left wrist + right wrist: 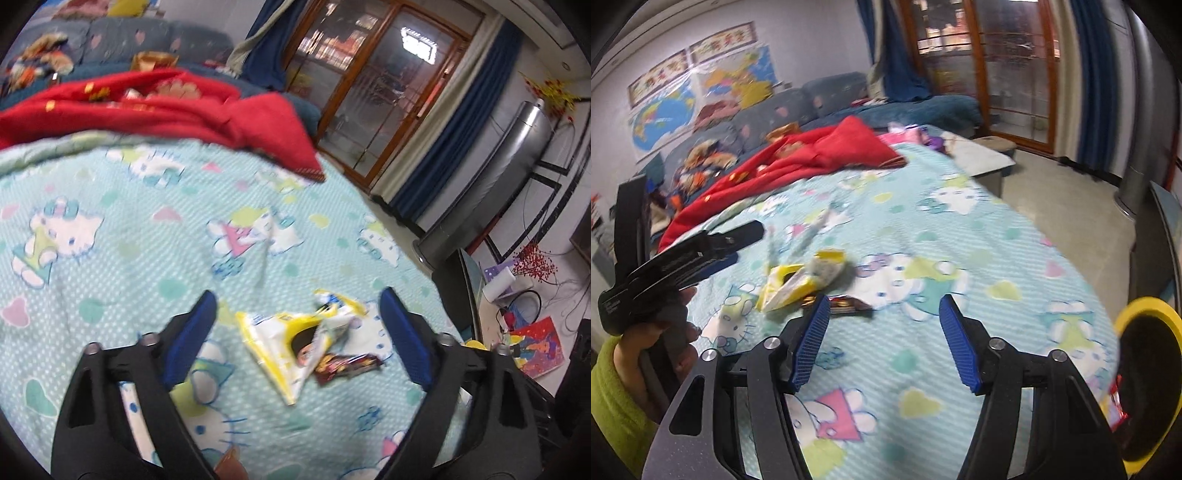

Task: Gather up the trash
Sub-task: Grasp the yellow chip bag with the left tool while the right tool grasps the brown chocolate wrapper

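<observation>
Wrappers (295, 347) loose on bedspread (147, 206)

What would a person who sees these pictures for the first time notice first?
The eye goes first to the yellow and white wrapper, crumpled on the pale blue cartoon-cat bedsheet, with a dark snack wrapper right beside it. Both lie just ahead of the open left gripper, which holds nothing. Behind them, a bright red blanket lies bunched across the far side of the bed.
</observation>
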Tool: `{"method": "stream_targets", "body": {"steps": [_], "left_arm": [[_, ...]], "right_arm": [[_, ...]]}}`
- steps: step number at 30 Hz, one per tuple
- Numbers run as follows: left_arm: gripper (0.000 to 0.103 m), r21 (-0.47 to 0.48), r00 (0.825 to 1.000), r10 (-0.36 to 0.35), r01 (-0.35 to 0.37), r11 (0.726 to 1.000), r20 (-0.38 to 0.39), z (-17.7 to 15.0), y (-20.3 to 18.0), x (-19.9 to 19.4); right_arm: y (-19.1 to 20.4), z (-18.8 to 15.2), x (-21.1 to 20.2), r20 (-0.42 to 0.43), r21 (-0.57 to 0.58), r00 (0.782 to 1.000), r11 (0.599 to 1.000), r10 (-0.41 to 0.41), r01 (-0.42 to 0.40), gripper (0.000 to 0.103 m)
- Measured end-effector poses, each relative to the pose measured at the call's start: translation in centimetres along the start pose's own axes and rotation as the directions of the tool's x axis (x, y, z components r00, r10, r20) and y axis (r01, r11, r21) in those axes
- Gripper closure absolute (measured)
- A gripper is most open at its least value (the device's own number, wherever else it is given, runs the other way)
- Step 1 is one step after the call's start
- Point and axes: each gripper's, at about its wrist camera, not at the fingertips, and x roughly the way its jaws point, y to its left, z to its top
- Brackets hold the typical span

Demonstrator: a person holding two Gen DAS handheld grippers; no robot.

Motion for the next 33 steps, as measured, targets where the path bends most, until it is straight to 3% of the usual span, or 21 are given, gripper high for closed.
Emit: {"method": "stream_targets", "body": {"steps": [6, 14, 20, 23, 33], "left_arm": [[0.049, -0.081, 0.992, -0.093, 0.086, 0.993, -0.087, -1.1, 2.3, 1.3], [0.054, -0.137, 0.972, -0.176, 0.155, 0.978, -0.156, -2.1, 2.8, 2.9], [0.061, -0.131, 0.970, -0.169, 0.147, 0.980, -0.177, -2.9, 2.4, 3.3], [0.071, -0.125, 0.967, -0.171, 0.149, 0.981, -0.187, -3.0, 2.0, 3.4], [0.080, -0.092, 0.968, -0.172, 0.157, 0.983, -0.185, -3.0, 0.9, 3.2]], "right_arm": [[2.1, 0.4, 4.2, -0.061, -0.051, 0.998, 0.998, 0.023, -0.026, 0.055], [2.0, -0.1, 9.2, -0.162, -0.024, 0.985, 0.998, 0.057, -0.062, 0.059], [1.5, -0.8, 9.6, -0.154, 0.031, 0.980, 0.992, 0.127, -0.124, 0.065], [1.2, -1.1, 9.4, -0.151, 0.053, 0.976, 0.987, 0.156, -0.149, 0.067], [1.5, -2.3, 7.6, -0.153, 0.023, 0.976, 0.988, 0.152, -0.150, 0.078]]}}
